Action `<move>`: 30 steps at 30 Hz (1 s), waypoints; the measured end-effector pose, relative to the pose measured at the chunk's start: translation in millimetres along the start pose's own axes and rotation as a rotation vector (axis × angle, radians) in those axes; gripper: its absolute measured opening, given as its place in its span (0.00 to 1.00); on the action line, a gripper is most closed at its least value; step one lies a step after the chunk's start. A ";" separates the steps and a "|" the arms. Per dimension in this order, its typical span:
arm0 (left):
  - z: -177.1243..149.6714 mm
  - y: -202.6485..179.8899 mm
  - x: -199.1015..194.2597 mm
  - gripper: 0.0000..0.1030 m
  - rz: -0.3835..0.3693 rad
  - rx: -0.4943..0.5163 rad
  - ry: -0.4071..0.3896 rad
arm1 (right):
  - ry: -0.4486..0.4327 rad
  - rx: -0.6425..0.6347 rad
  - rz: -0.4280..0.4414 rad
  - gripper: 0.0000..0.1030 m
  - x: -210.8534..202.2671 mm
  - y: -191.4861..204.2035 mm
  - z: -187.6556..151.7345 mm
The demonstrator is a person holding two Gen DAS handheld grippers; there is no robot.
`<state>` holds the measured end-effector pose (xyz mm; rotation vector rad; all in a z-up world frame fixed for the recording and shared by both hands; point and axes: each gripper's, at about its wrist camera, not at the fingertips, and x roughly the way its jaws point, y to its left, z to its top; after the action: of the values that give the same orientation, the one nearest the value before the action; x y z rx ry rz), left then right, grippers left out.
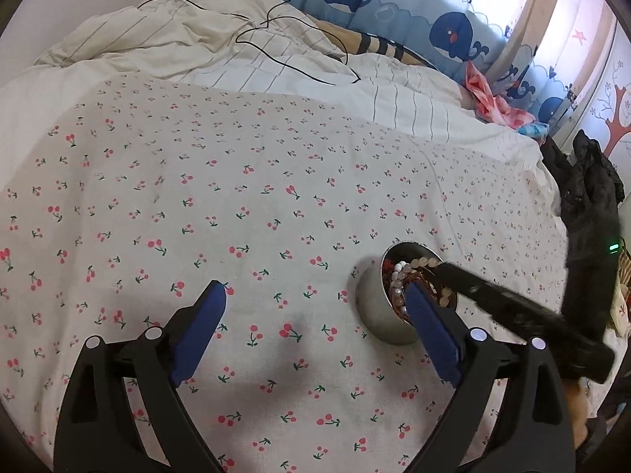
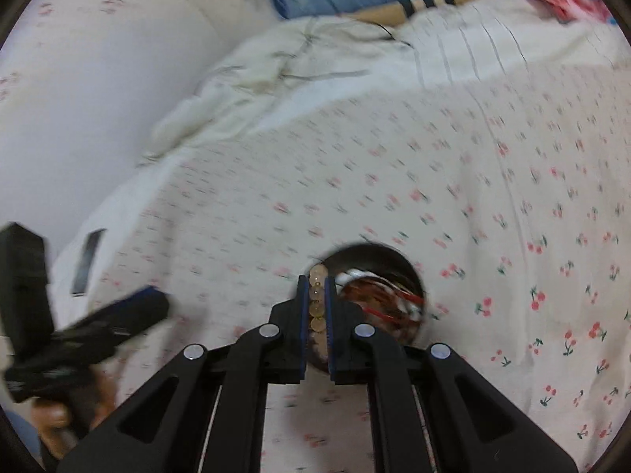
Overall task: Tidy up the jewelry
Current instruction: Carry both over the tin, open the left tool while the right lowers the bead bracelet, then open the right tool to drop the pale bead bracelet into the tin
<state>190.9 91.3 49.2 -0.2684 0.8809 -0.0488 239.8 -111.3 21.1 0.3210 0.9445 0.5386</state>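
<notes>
A steel bowl (image 1: 372,307) with bead bracelets and red cords stands on the cherry-print bed sheet (image 1: 236,216). My left gripper (image 1: 315,299) is open and empty just left of the bowl, its right finger over the rim. My right gripper (image 2: 316,287) is shut on a string of pale amber beads (image 2: 316,299) at the bowl's (image 2: 410,276) left rim. In the left wrist view the right gripper's black finger (image 1: 465,280) reaches into the bowl beside the beads (image 1: 424,263).
A rumpled cream striped duvet (image 1: 236,51) with a black cable (image 1: 276,39) lies at the far end. A whale-print pillow (image 1: 394,4), pink cloth (image 1: 485,98) and dark clothing (image 1: 591,181) sit to the right.
</notes>
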 end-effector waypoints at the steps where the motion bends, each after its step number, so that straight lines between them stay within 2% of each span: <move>1: -0.2 0.3 0.3 0.86 -0.001 -0.002 0.002 | 0.002 0.004 -0.014 0.08 2.4 -2.6 -1.4; 7: -2.6 -4.5 3.2 0.87 -0.008 0.018 0.015 | 0.026 -0.040 -0.136 0.09 11.4 -8.2 -6.2; 8: -3.0 -5.9 3.4 0.87 -0.006 0.025 0.015 | 0.032 -0.054 -0.152 0.12 12.8 -7.8 -7.5; 9: -3.2 -6.8 3.3 0.87 -0.004 0.030 0.014 | 0.026 -0.073 -0.174 0.25 11.8 -6.5 -8.7; 11: -3.6 -8.4 3.3 0.87 -0.001 0.035 0.015 | -0.005 -0.087 -0.190 0.38 3.9 -7.7 -10.1; 16: -6.3 -13.4 -0.3 0.87 0.042 0.060 -0.008 | -0.054 -0.119 -0.224 0.40 -16.9 -3.5 -15.1; 21: -13.4 -27.7 -6.8 0.87 0.100 0.107 -0.060 | -0.089 -0.196 -0.291 0.62 -43.7 6.6 -42.1; 22: -15.0 -31.4 -7.8 0.87 0.109 0.116 -0.070 | -0.089 -0.204 -0.306 0.63 -48.6 8.1 -49.0; 25: -20.8 -42.6 -10.1 0.87 0.125 0.147 -0.089 | -0.076 -0.214 -0.327 0.66 -58.4 8.5 -66.8; 27: -25.0 -50.9 -11.1 0.88 0.146 0.173 -0.107 | -0.087 -0.203 -0.347 0.70 -65.9 7.5 -75.8; 30: -28.1 -57.8 -11.6 0.88 0.164 0.197 -0.123 | -0.112 -0.173 -0.365 0.70 -72.7 4.3 -80.4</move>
<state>165.9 31.3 55.5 -0.0140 0.7669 0.0327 137.5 -146.7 27.9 0.0192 0.8170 0.2612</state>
